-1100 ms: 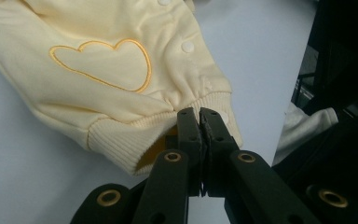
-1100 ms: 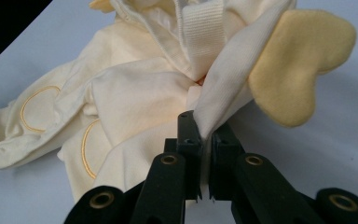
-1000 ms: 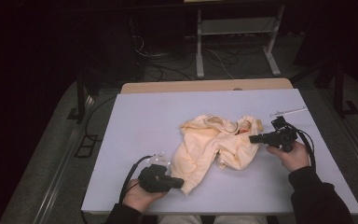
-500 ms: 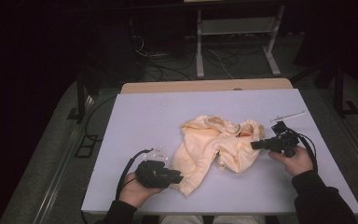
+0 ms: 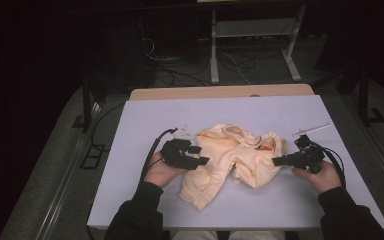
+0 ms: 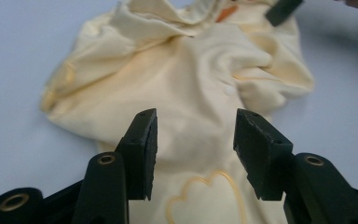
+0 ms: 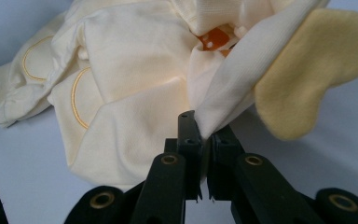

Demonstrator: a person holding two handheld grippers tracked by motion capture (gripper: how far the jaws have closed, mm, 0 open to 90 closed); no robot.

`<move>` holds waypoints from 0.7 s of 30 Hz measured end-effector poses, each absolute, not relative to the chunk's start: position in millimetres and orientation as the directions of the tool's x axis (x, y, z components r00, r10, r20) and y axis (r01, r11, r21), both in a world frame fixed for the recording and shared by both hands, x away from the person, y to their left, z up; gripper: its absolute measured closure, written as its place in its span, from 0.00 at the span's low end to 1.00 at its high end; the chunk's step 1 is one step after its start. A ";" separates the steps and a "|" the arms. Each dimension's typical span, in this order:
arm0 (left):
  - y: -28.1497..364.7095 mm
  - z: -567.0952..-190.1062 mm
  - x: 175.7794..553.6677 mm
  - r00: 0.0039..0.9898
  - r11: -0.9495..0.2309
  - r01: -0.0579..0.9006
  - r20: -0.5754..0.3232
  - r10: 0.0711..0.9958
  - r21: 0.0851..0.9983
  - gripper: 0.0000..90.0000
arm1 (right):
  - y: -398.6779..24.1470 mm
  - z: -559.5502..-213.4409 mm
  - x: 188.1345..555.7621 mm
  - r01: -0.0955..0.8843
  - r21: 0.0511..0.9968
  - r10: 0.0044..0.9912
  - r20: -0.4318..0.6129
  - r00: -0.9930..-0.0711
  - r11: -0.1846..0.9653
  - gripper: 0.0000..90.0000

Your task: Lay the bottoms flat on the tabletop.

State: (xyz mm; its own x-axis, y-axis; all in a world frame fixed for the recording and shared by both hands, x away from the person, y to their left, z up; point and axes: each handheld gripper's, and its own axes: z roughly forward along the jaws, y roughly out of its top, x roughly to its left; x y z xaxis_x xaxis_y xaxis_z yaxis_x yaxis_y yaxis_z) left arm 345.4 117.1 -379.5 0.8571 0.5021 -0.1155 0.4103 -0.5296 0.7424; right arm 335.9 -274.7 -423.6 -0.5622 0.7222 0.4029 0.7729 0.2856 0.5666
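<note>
Cream-yellow cloth, one crumpled garment (image 5: pixel 232 160), lies at the middle of my one white table (image 5: pixel 145 120) in the high view. Compared with a second ago, my left tongs (image 5: pixel 202 156) have left the garment's lower hem and now sit higher, at about nine o'clock of the heap, and their jaws have just been opening with nothing caught between them. My right tongs (image 5: pixel 276 161) are where they were, at three o'clock of the garment, biting its edge. I count two tongs, two hands and one garment.

From the left gripper view, my two black jaws stand spread above the fabric, with a stitched heart outline (image 6: pixel 205 198) on the cloth below the gap; the other gripper's tip (image 6: pixel 283 10) shows at one o'clock.

From the right gripper view, my jaws are pressed together on a fold of white ribbed cloth (image 7: pixel 242 88), pinching it. One darker yellow flap (image 7: pixel 307 70) hangs at two o'clock, and one orange patch (image 7: pixel 213 37) sits at twelve.
</note>
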 end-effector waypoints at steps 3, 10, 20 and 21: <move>117.6 -382.7 359.5 0.838 -0.509 0.436 -0.130 0.529 0.742 0.54 | -275.1 -424.2 336.6 0.772 0.567 0.720 0.404 -0.564 0.287 0.94; 124.2 -386.3 378.0 0.805 -0.453 0.458 -0.142 0.575 0.765 0.51 | -275.9 -425.0 338.0 0.771 0.570 0.715 0.410 -0.567 0.285 0.93; 130.3 -392.5 394.6 0.776 -0.380 0.492 -0.196 0.600 0.784 0.29 | -272.8 -410.3 333.5 0.749 0.596 0.720 0.380 -0.581 0.290 0.66; 130.1 -393.1 396.2 0.773 -0.375 0.497 -0.203 0.602 0.783 0.27 | -272.1 -408.5 332.9 0.742 0.603 0.720 0.371 -0.586 0.293 0.64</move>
State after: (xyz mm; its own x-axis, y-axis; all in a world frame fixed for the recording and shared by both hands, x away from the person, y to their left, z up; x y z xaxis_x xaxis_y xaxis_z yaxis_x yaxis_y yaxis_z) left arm 396.2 130.1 -393.1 0.7727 0.6015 -0.2027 0.4971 -0.3749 0.7826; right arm 332.9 -272.1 -408.5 -0.5864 0.7202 0.3707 0.7417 0.2934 0.6032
